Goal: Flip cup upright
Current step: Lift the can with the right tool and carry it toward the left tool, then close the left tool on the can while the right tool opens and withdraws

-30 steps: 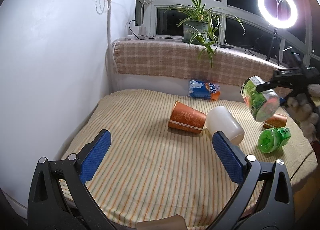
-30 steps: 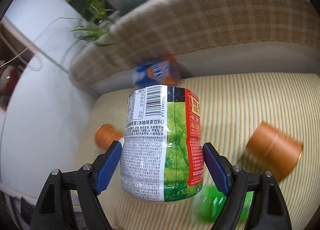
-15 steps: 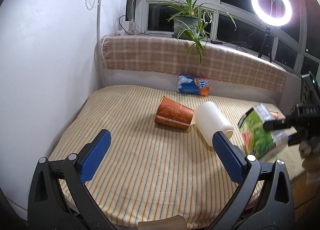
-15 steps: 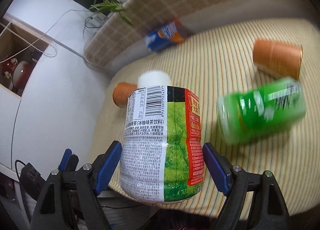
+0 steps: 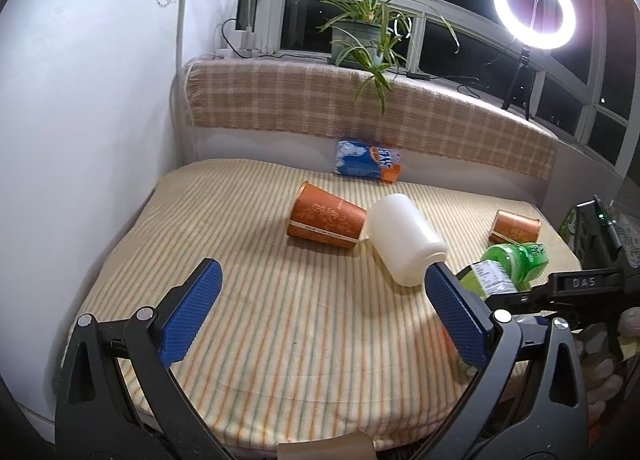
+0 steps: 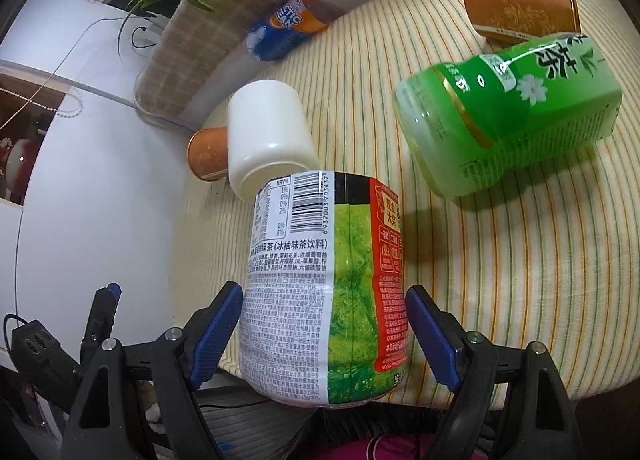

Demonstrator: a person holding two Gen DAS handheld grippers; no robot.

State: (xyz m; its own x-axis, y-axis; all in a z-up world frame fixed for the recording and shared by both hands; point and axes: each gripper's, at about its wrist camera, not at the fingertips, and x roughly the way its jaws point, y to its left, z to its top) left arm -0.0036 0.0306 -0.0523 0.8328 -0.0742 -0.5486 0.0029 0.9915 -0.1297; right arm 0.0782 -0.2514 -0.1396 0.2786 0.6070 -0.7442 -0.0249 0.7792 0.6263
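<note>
— What lies mid-cushion (image 5: 280, 320)?

— A paper cup (image 5: 326, 215) on its side, touching a plastic cup (image 5: 404, 238) to its right.

— And the rest?

— A pouch (image 5: 367, 161) at the back edge; another paper cup (image 5: 516, 225) and a bottle (image 5: 516, 260) by the right edge.

Left hand-held gripper (image 5: 320, 308): black plastic scissor-style arms, silver round screws at the pivots, blue textured rubber pads (image 5: 190, 316) on both fingers. Right hand-held gripper (image 6: 324, 336): same black frame, silver screws, blue ribbed pads (image 6: 216, 330); white "DAS" lettering on its black body, seen from the left wrist.
</note>
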